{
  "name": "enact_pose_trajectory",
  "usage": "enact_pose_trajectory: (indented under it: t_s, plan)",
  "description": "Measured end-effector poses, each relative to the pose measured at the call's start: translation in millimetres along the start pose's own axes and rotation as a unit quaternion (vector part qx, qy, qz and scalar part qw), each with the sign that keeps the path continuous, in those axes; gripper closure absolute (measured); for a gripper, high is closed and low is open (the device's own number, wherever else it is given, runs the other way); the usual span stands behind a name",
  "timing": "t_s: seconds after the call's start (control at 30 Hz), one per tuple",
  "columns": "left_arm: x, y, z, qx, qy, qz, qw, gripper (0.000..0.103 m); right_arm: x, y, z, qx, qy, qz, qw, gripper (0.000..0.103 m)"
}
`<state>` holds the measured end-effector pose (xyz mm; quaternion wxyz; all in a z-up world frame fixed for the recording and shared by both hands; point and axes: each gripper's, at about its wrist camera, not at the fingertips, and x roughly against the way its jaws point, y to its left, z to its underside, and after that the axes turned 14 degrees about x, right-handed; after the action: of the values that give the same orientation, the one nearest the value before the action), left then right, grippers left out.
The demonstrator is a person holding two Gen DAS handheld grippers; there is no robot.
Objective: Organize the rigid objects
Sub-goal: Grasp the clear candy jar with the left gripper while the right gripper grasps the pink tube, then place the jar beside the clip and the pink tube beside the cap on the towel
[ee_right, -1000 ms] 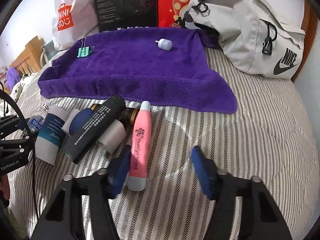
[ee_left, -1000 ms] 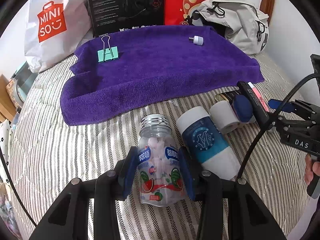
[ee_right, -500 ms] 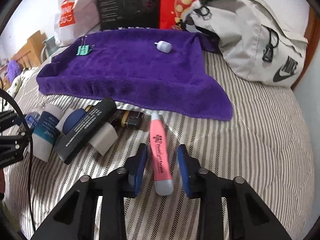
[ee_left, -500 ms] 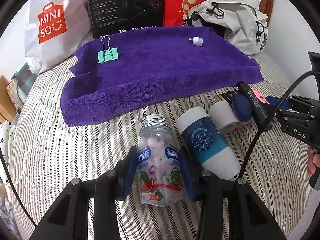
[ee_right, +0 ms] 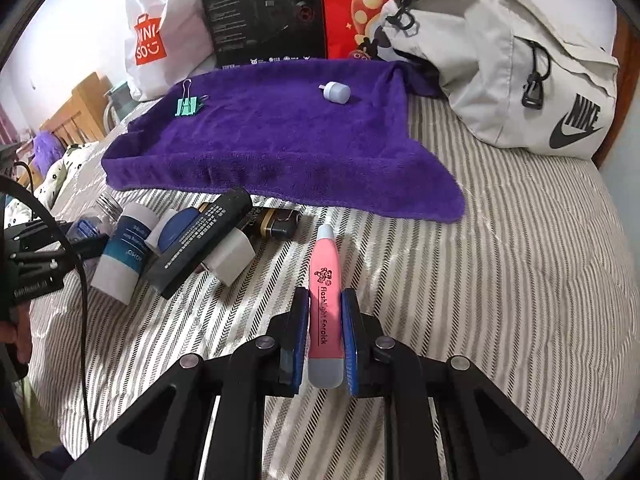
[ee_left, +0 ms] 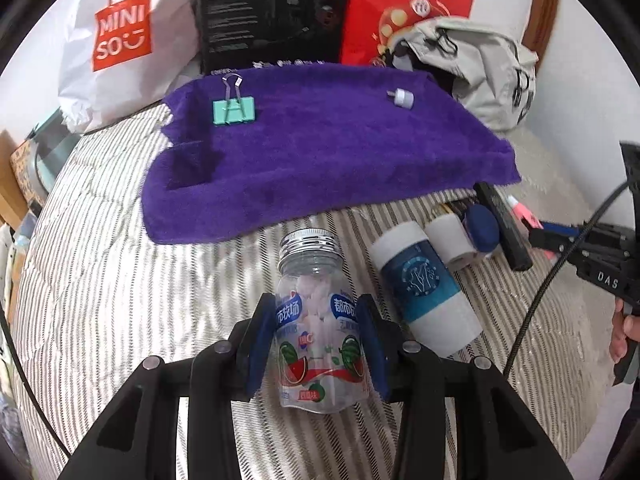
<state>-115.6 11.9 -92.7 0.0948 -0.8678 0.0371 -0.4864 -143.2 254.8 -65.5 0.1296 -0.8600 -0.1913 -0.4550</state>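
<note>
My left gripper (ee_left: 316, 340) is shut on a clear candy bottle (ee_left: 316, 320) with a silver lid and watermelon label, over the striped bedcover. My right gripper (ee_right: 326, 332) is shut on a pink flashlight pen (ee_right: 326, 280), pointing toward the purple towel (ee_right: 280, 140). On the towel lie a teal binder clip (ee_left: 233, 110) and a small white plug (ee_left: 402, 98). Beside the bottle lie a white-and-blue tube (ee_left: 428, 288), a white roll (ee_left: 450, 236), a blue cap (ee_left: 482, 226) and a long black tube (ee_right: 208, 246).
A Miniso bag (ee_left: 120, 36), a black box (ee_left: 272, 12) and a red box (ee_left: 408, 0) stand behind the towel. A grey Nike backpack (ee_right: 520, 68) lies at the back right. Wooden furniture (ee_right: 76, 120) stands left of the bed.
My right gripper closed from wide open onto the pink flashlight pen and lined up with it. The left gripper stays shut on the candy bottle, lifted slightly.
</note>
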Motion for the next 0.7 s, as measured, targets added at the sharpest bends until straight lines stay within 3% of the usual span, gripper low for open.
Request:
enact_pose_trajectory:
  t_s: [0.37, 0.7]
  plan:
    - [15, 21, -15, 0.018, -0.012, 0.004, 0.9998, 0.064, 14, 0, -12, -0.009, -0.023, -0.021, 0.999, 0.087]
    - [14, 30, -43, 0.024, -0.014, 0.0, 0.9996, 0.064, 12, -8, -45, -0.007, -0.033, -0.029, 0.999, 0.087]
